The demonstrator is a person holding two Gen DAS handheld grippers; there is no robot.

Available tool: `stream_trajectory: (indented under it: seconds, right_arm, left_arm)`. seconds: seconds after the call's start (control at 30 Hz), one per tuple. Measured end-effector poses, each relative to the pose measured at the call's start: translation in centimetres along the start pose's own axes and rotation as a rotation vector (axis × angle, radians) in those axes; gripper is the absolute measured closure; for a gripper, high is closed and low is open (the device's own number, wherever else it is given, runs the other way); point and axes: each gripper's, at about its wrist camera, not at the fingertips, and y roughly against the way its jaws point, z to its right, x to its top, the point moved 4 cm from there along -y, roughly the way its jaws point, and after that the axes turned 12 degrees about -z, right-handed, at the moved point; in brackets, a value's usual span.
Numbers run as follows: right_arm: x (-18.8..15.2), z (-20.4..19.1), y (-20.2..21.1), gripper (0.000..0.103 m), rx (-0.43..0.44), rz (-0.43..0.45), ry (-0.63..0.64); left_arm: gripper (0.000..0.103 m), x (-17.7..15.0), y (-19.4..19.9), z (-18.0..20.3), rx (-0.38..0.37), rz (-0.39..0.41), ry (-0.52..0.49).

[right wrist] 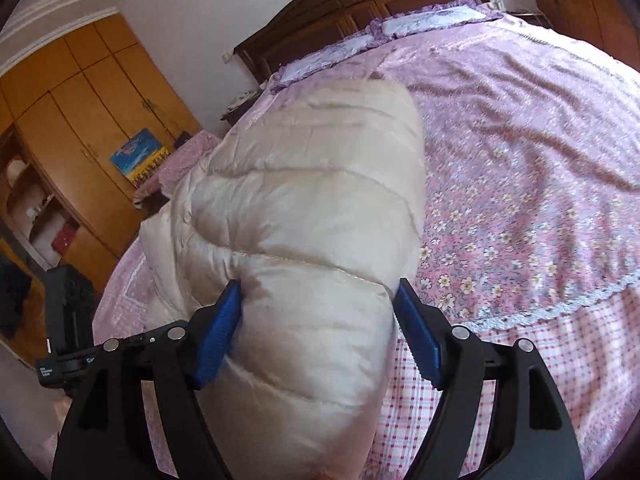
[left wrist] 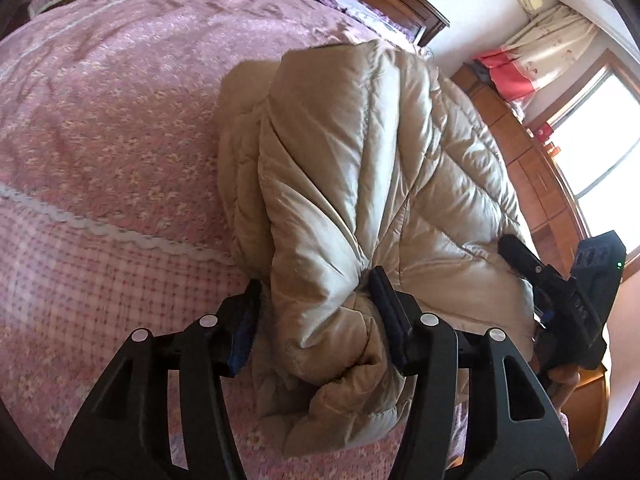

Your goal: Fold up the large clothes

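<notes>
A beige quilted puffer jacket [left wrist: 360, 160] lies in a thick fold on the pink floral bedspread [left wrist: 120, 120]. In the left wrist view my left gripper [left wrist: 316, 296] is shut on a bunched part of the jacket's near end. The right pad digs into gathered creases and the left pad sits against the fold's edge. In the right wrist view my right gripper [right wrist: 320, 304] straddles a fat roll of the jacket [right wrist: 304, 200]. That roll fills the wide gap between the blue pads, and the left pad presses into it. The jacket's lower layers are hidden under the fold.
The bedspread [right wrist: 520, 160] stretches wide to the right of the jacket. The dark wooden headboard [right wrist: 360, 12] and pillows are at the far end. A yellow wardrobe [right wrist: 80, 120] stands left of the bed, and a window with curtains [left wrist: 560, 60] is on the other side.
</notes>
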Motion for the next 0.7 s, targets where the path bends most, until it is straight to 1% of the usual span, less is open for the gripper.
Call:
stream_trajectory:
  seconds: [0.07,0.13,0.17,0.27,0.33,0.43,0.53,0.6,0.7]
  right_arm:
    - [0.0,0.2,1.4,0.030,-0.007,0.041,-0.026]
    - [0.1,0.6,2.3,0.030,-0.008,0.062,-0.056]
    - [0.1,0.8,2.3,0.033,-0.017,0.060,-0.065]
    - [0.0,0.7,1.2,0.036,-0.051,0.019,-0.056]
    - [-0.1,0.6,-0.2,0.037,-0.055,-0.022,-0.061]
    - [-0.1,0.4,-2.6,0.036,-0.091,-0.078,-0.056]
    - [-0.1,0.0,-3.5,0.034,-0.142,-0.085,-0.028]
    - [-0.1,0.0,-3.4,0.034,-0.144,-0.086,-0.034]
    - [-0.1,-0.1,-2.2,0.034,-0.146,-0.064,-0.042]
  left_arm:
    - [0.049,-0.7,1.1,0.4,0.023,0.030,-0.020]
    - [0.049,-1.0,2.0,0.6,0.051,0.051,-0.037]
    - [0.049,-1.1,2.2,0.5,0.074,0.057,-0.041]
    - [0.046,-1.5,2.1,-0.3,0.134,0.037,-0.025]
    - [0.045,-1.5,1.6,-1.2,0.165,0.024,-0.003]
    - [0.041,-1.6,1.0,-2.3,0.203,0.012,0.018]
    - [0.040,-1.3,0.6,-2.5,0.238,0.015,0.012]
    - [0.041,-1.3,0.9,-2.1,0.254,0.022,0.005]
    - [0.039,-1.8,2.3,-1.0,0.271,0.051,-0.028]
